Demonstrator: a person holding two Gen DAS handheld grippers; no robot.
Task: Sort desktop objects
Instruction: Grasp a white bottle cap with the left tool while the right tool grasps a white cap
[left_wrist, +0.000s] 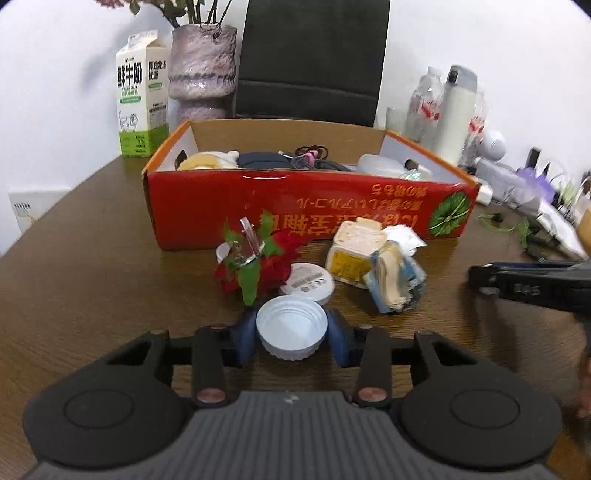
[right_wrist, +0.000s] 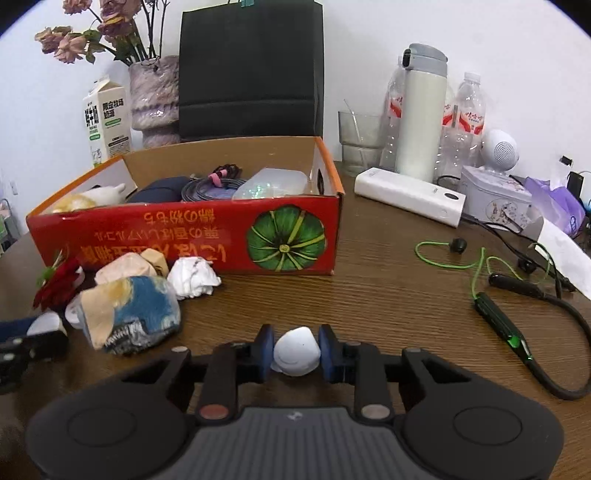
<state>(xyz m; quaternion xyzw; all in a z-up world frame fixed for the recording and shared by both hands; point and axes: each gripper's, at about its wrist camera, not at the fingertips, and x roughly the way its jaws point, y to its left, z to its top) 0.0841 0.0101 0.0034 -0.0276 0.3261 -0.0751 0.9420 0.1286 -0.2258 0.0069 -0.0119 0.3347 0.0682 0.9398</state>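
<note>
My left gripper (left_wrist: 291, 334) is shut on a white screw lid (left_wrist: 291, 328), held just above the wooden table, in front of the red cardboard box (left_wrist: 258, 210). My right gripper (right_wrist: 296, 350) is shut on a small white rounded object (right_wrist: 297, 350) low over the table, in front of the box (right_wrist: 207, 236). The box holds a dark pouch, coiled cables and a clear plastic case. A red fabric flower (left_wrist: 258, 266), a round white jar (left_wrist: 308, 284), a yellow carton (left_wrist: 352, 254), a crumpled blue-and-tan wrapper (right_wrist: 129, 314) and a wad of white paper (right_wrist: 192, 277) lie before the box.
A milk carton (left_wrist: 142, 99), a vase (left_wrist: 201, 70) and a black bag (right_wrist: 251, 70) stand behind the box. At the right are bottles, a flask (right_wrist: 421, 114), a glass, a power bank (right_wrist: 410, 195), a tin and green earphone cables (right_wrist: 480, 273).
</note>
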